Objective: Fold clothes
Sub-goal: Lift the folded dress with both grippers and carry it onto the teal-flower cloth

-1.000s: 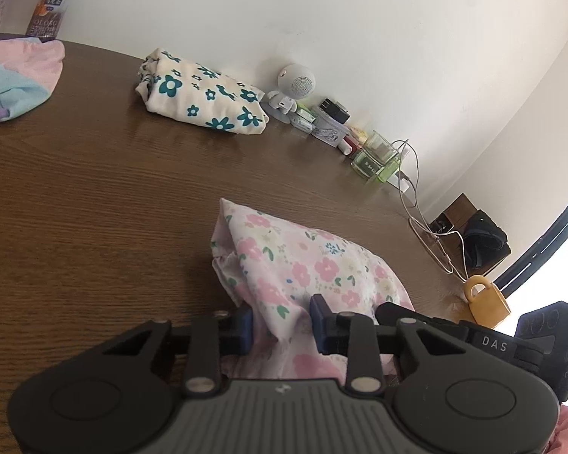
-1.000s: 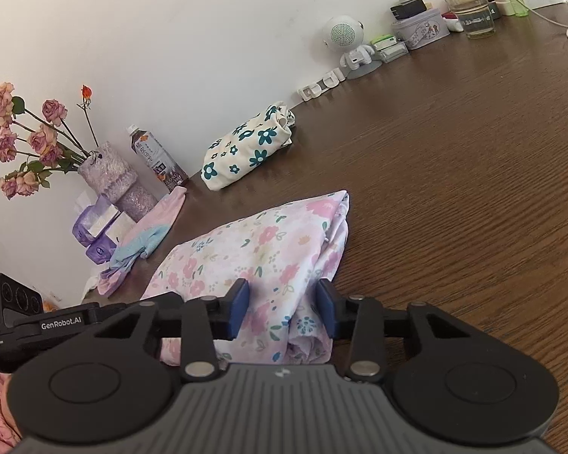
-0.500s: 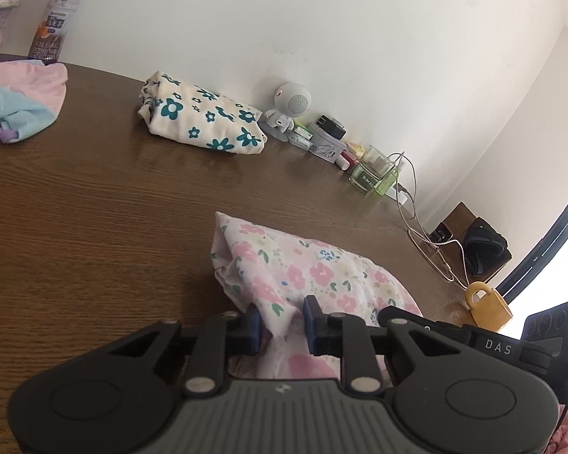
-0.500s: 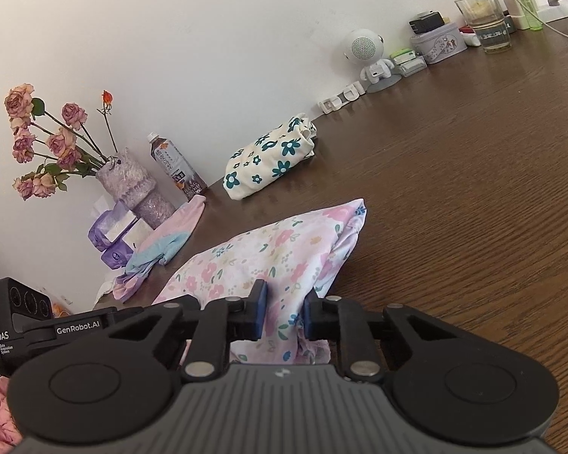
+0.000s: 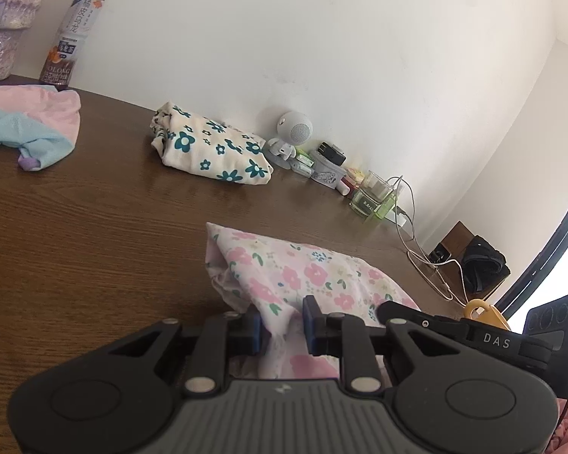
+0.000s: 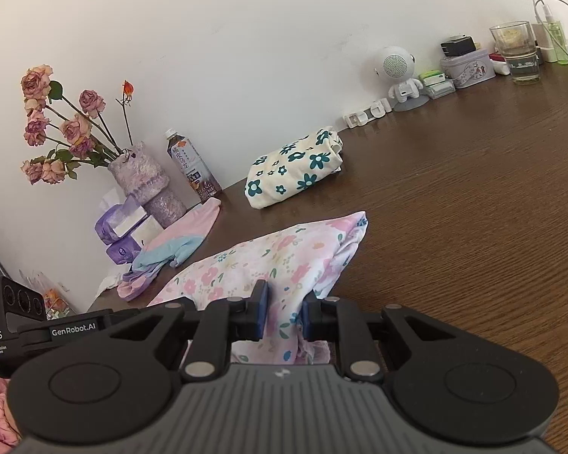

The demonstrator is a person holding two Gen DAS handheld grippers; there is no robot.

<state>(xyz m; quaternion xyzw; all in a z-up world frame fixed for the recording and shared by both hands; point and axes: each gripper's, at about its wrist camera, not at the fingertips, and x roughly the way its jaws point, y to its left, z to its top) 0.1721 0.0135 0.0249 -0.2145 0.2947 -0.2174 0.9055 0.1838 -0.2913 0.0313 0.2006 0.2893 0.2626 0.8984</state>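
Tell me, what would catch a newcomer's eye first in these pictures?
First, the pink-flowered garment in the middle of the brown table, pinched at its near edge by both the left gripper and the right gripper. Next, the folded teal-flowered cloth near the wall, and the dried roses left of it.

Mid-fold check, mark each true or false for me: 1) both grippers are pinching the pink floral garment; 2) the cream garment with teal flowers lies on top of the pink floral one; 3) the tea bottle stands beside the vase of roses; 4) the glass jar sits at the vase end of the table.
1) True. The left gripper and the right gripper each clamp the pink floral garment.
2) False. The cream garment with teal flowers lies apart, nearer the wall, with bare table between them.
3) True. The tea bottle stands beside the vase of roses.
4) False. The glass jar stands at the opposite end, past the small white robot figure.
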